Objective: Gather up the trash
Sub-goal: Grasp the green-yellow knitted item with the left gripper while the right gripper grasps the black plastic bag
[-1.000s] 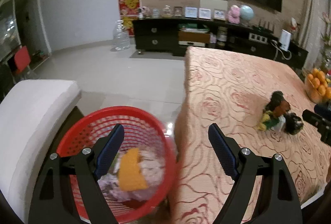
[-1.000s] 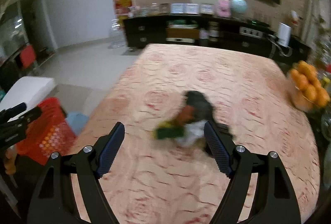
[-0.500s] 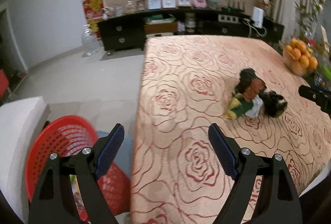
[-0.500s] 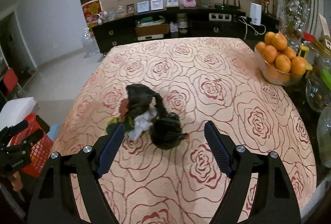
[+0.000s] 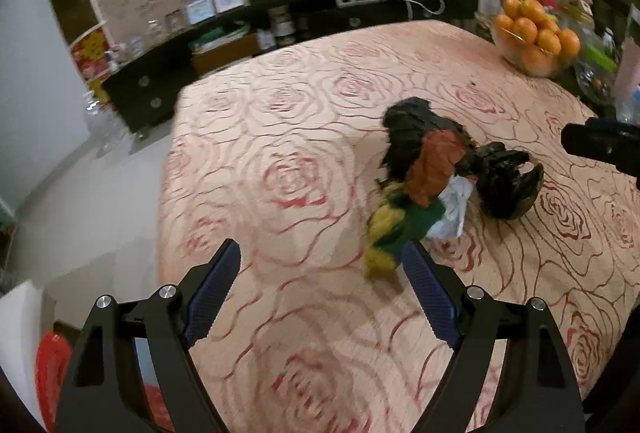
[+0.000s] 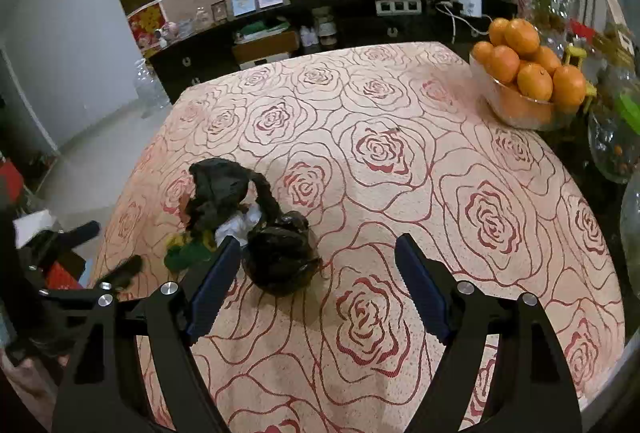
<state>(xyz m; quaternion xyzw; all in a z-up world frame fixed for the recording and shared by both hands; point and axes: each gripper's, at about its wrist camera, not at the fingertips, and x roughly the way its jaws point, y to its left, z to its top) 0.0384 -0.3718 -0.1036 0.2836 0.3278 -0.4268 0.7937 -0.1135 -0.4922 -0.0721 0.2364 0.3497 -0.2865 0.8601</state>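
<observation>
A heap of trash lies on the rose-patterned tablecloth (image 5: 280, 161): a crumpled black bag (image 5: 506, 181), a black wrapper (image 5: 408, 125), a brown-red piece (image 5: 436, 165), a green and yellow wrapper (image 5: 396, 229) and white paper (image 5: 454, 203). My left gripper (image 5: 320, 289) is open and empty, just short of the green wrapper. In the right wrist view the black bag (image 6: 280, 257) sits just ahead of my open, empty right gripper (image 6: 318, 277), near its left finger. The red basket (image 5: 52, 373) shows at the lower left, beside the table.
A glass bowl of oranges (image 6: 524, 85) stands at the table's far right, with glass jars (image 6: 612, 141) beside it. A dark TV cabinet (image 6: 320, 29) runs along the back wall. A white seat (image 5: 20, 305) stands beside the basket.
My left gripper has swung from above the red basket over to the table, up close to the trash heap. My right gripper has moved closer to the black bag.
</observation>
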